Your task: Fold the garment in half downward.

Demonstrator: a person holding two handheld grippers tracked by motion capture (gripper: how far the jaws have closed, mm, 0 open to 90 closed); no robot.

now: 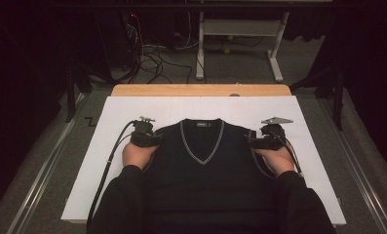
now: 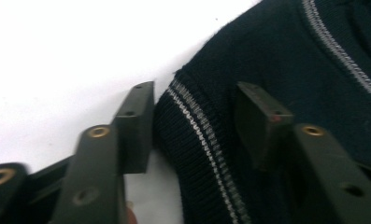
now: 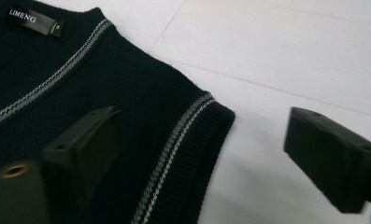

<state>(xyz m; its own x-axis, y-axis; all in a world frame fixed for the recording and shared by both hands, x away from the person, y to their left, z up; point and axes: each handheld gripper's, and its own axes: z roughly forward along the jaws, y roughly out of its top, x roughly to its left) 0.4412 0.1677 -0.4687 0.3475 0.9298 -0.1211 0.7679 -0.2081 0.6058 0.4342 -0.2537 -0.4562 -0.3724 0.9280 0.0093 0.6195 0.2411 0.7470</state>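
A dark navy sleeveless V-neck vest (image 1: 201, 165) with grey-striped trim lies flat on the white sheet (image 1: 108, 122). My left gripper (image 1: 154, 140) is at the vest's left shoulder, open, its jaws straddling the striped armhole edge (image 2: 197, 135): one jaw on the white sheet, the other over the knit. My right gripper (image 1: 252, 142) is at the right shoulder, open wide, one jaw over the knit and the other over the sheet, with the striped armhole trim (image 3: 174, 154) between them. A black label (image 3: 31, 19) marks the collar.
The white sheet covers a wooden table (image 1: 201, 89) whose far edge shows beyond it. Past the table are a white desk frame (image 1: 240, 29) and tangled cables (image 1: 152, 56) on grey carpet. Each gripper trails a cable (image 1: 106, 170) across the sheet.
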